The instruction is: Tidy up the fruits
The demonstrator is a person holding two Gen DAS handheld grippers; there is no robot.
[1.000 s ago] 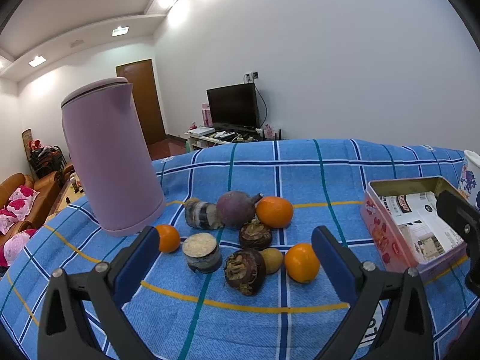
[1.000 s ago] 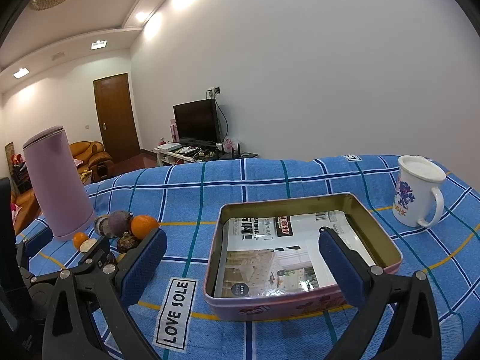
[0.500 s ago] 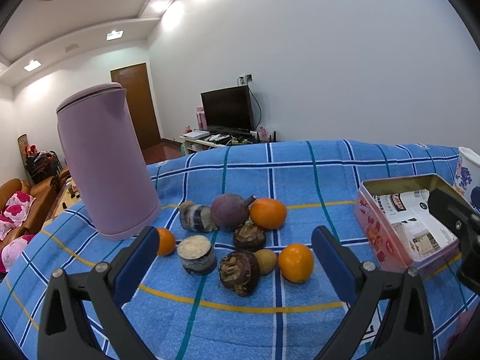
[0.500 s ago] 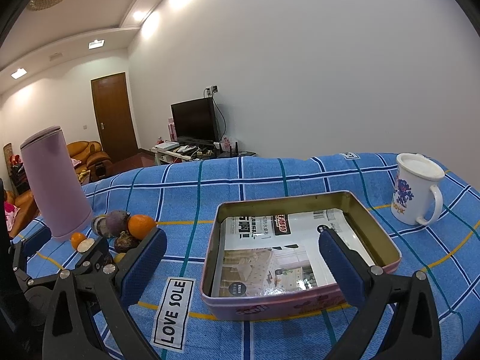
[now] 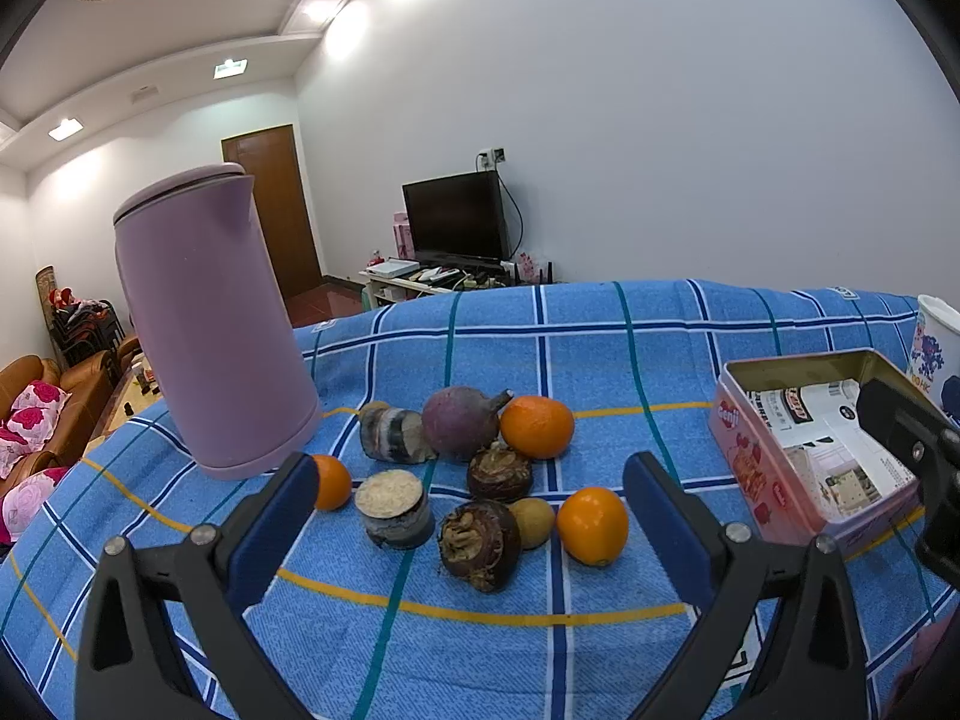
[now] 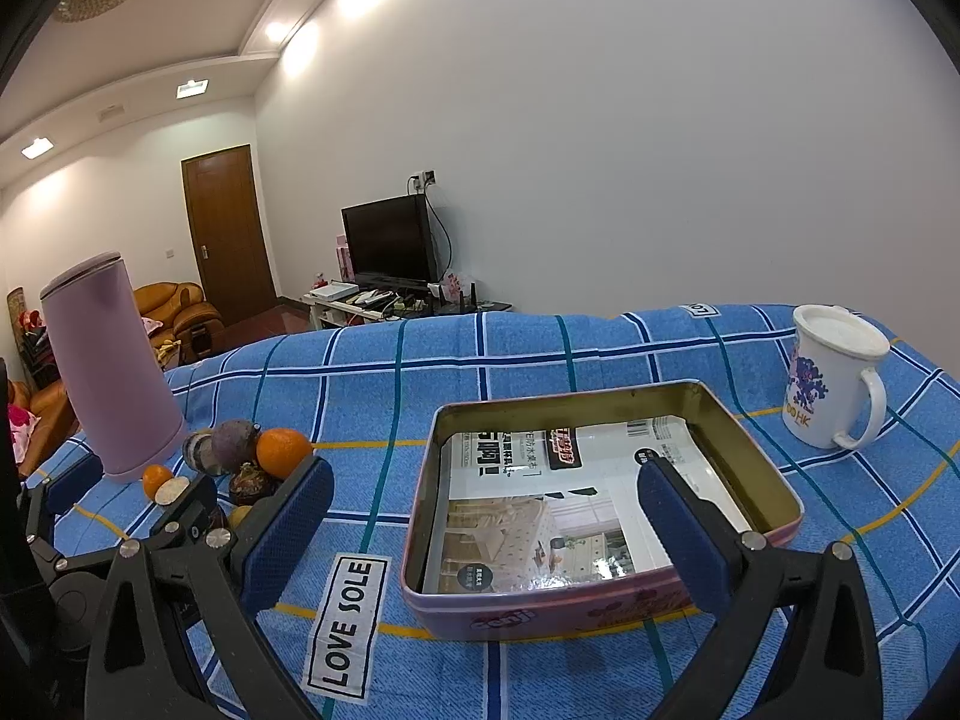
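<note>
The fruits (image 5: 480, 480) are clustered on the cloth (image 5: 600, 360) just ahead of the left gripper (image 5: 471, 501), whose fingers are spread wide and empty; an orange (image 5: 593, 525) lies nearest the right finger. A kettle (image 5: 210, 324) stands beyond the left finger. The tin (image 6: 600, 498) is framed by the right gripper (image 6: 483, 507), likewise spread and empty, with a mug (image 6: 831, 384) beyond its right finger.

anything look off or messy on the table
Nothing is spilled or tipped. The oddest part is the fruit pile: two cut, greyish root chunks lie among the oranges. The tin holds only printed paper. Both tongs hang open, holding nothing.
</note>
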